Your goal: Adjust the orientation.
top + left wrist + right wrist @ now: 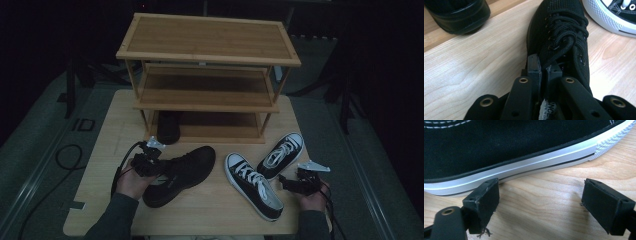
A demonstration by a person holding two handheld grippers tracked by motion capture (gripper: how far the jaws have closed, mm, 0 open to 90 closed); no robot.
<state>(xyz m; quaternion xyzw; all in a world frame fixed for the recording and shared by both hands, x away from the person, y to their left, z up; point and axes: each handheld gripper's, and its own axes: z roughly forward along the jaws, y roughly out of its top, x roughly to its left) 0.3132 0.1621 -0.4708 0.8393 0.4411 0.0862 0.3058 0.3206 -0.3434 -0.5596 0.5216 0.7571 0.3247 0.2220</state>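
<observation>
Pale woodgrain table (200,210), knit-mesh black shoe (185,172)

Matt knit shoe (559,32); wood table (474,75)

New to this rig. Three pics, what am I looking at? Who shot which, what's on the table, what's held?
No robot arm here: a person holds a pair of hand-held tongs in each hand, and each carries its own camera.

The high view looks down on a wooden table from above the person. At the back stands a three-tier bamboo shoe rack with a black shoe on its bottom shelf. In front lie a black mesh sneaker and two black-and-white canvas sneakers, one nearer and one farther.

The left gripper view looks along the left tongs. They are pinched on the collar edge of the black mesh sneaker, near its laces.

The right gripper view looks along the right tongs. They stand open and hold nothing, beside the white sole of the nearer canvas sneaker.
</observation>
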